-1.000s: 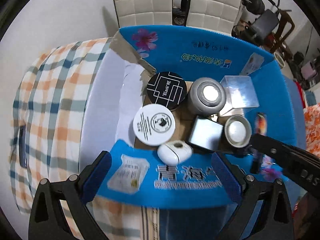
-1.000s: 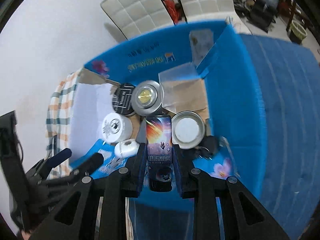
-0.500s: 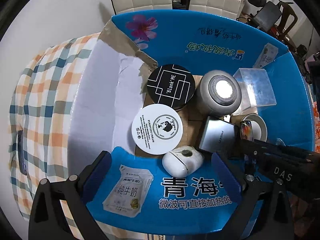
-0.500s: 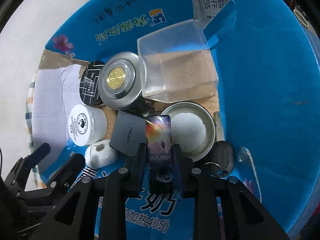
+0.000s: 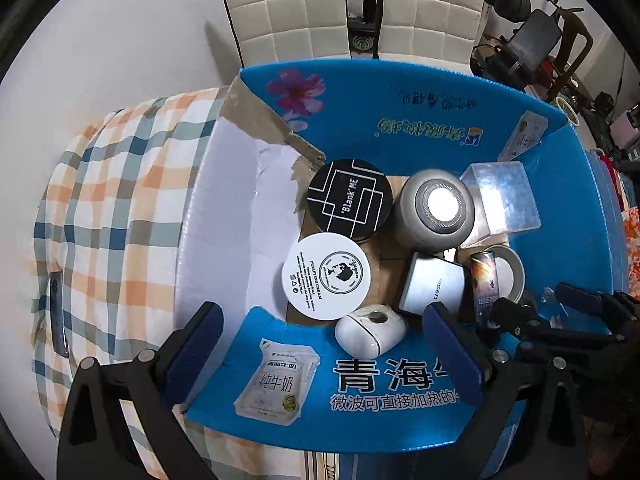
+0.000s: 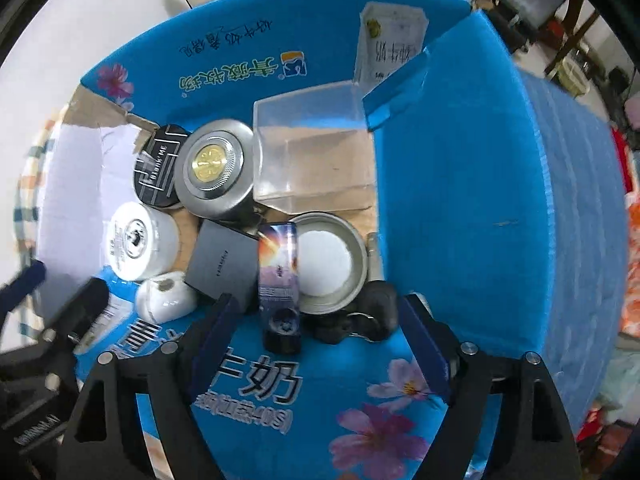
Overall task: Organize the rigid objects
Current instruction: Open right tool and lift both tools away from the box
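A blue cardboard box (image 5: 440,120) (image 6: 460,200) holds several items: a black round tin (image 5: 349,198), a white cream jar (image 5: 326,277), a silver canister (image 5: 437,210), a clear plastic box (image 6: 314,152), a grey flat case (image 6: 224,262), a white earbud case (image 5: 370,330), a silver tin (image 6: 330,258) and a black key fob (image 6: 374,310). A slim galaxy-print bottle (image 6: 278,276) lies between the grey case and the silver tin. My right gripper (image 6: 316,324) is open just behind it, not touching. My left gripper (image 5: 320,344) is open and empty over the box's near wall.
The box sits on a checked cloth (image 5: 112,208). A dark phone (image 5: 58,312) lies on the cloth at the left. Two white padded chairs (image 5: 288,12) stand behind the box. Exercise gear (image 5: 536,40) is at the far right.
My right gripper lowered the galaxy-print bottle into the box, opened and let it go. The bottle now lies beside the silver tin. My left gripper shifted only slightly.
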The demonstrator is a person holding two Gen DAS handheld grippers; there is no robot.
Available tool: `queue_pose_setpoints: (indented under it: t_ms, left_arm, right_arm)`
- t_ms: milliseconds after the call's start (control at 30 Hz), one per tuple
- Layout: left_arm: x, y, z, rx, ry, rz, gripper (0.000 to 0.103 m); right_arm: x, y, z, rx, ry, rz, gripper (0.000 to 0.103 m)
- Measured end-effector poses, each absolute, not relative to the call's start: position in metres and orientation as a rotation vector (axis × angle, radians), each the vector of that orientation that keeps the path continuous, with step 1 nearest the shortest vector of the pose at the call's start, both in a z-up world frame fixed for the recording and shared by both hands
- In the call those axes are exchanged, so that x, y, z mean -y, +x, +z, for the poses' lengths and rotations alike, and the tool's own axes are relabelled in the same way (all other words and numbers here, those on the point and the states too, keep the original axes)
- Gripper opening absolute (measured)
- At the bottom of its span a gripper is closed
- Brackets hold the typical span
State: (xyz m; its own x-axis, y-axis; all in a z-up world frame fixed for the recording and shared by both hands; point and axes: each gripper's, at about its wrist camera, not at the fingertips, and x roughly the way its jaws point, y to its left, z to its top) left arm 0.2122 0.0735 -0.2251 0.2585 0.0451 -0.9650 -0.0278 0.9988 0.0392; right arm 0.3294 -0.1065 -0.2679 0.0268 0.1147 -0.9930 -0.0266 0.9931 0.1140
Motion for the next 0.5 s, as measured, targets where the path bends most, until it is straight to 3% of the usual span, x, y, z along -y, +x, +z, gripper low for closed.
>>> queue_pose_setpoints:
  t_ms: [267,500]
  left_arm:
    - [-0.075,0.203,-0.206,-1.286,0.009,0.049,0.102]
    - [-0.072,0.183,-0.162,-1.254,-0.019,0.044,0.102]
  right_arm:
    - [0.113,0.318,-0.243,-1.508,0.063,0.091,0.087]
    - [0.13,0.298,-0.187,-1.459,0.12,0.122,0.087]
